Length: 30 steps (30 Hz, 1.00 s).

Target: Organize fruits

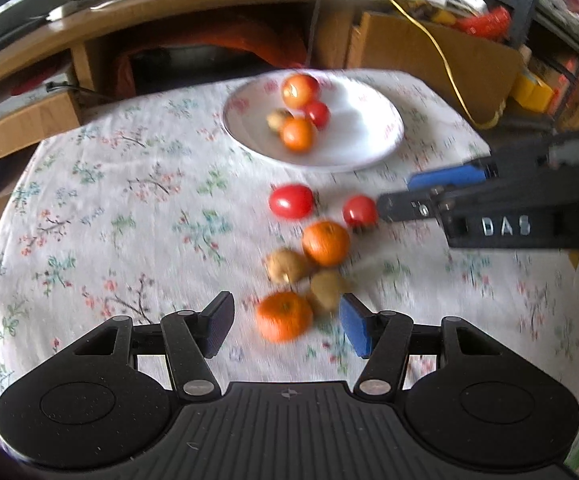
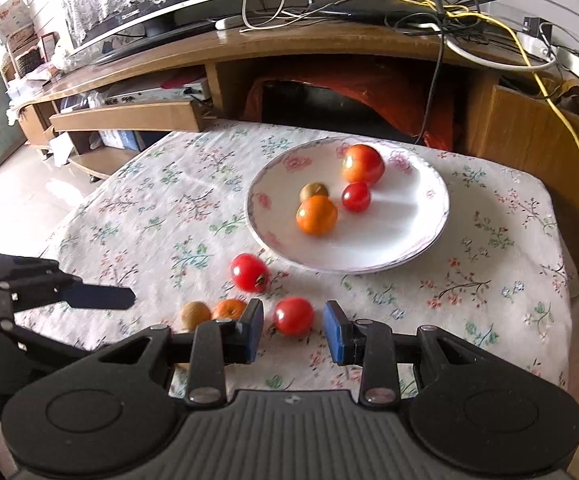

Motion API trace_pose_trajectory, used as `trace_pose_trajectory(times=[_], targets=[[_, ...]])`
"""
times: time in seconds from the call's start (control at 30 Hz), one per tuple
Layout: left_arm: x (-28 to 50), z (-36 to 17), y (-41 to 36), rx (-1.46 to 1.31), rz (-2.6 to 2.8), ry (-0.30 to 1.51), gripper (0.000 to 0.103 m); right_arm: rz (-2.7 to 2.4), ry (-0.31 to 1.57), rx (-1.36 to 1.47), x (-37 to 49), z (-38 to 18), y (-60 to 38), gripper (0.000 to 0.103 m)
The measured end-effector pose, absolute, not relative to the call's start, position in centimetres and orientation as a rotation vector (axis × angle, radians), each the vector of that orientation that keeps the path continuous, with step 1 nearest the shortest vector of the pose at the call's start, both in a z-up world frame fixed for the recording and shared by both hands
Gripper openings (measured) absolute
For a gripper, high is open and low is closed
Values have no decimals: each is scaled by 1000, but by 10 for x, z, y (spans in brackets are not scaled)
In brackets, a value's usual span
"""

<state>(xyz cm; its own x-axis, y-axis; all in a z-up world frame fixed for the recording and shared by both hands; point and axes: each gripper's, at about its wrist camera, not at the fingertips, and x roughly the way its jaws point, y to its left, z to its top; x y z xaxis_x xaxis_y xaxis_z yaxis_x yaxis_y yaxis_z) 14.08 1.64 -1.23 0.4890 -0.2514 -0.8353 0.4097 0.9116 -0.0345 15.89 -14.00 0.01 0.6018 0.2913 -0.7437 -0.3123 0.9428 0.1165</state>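
Observation:
A white plate [image 1: 361, 136] [image 2: 401, 240] on the floral tablecloth holds a large tomato [image 2: 363, 165], a small tomato [image 2: 356, 197], an orange [image 2: 316, 215] and a kiwi [image 2: 313, 191]. Loose fruit lies in front of it: two tomatoes [image 1: 292, 201] [image 1: 359, 210], two oranges [image 1: 326, 242] [image 1: 284, 316] and two kiwis [image 1: 287, 265] [image 1: 329, 288]. My left gripper [image 1: 287, 326] is open around the near orange, with no contact visible. My right gripper [image 2: 294, 330] is open with a tomato [image 2: 293, 315] between its fingers, apart from the pads.
A wooden TV stand [image 2: 289, 48] with cables and a monitor runs behind the table. Cardboard [image 1: 429, 52] stands at the back right. The tablecloth [image 2: 149, 208] stretches to the left and right of the fruit. The floor [image 2: 13, 200] lies to the left.

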Motion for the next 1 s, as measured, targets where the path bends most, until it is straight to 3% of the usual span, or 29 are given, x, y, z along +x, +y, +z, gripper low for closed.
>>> trace_pose_trajectory(times=[0.43, 0.57, 0.67, 1.0], targets=[[149, -35, 9, 261, -447, 996, 65, 395, 886, -26, 149, -6, -131, 33], [147, -33, 10, 256, -452, 992, 48, 398, 891, -17, 150, -7, -133, 33], [146, -32, 11, 250, -443, 994, 42, 398, 896, -15, 151, -8, -133, 33], [128, -17, 27, 199, -436, 1007, 42, 430, 935, 15, 152, -15, -123, 33]])
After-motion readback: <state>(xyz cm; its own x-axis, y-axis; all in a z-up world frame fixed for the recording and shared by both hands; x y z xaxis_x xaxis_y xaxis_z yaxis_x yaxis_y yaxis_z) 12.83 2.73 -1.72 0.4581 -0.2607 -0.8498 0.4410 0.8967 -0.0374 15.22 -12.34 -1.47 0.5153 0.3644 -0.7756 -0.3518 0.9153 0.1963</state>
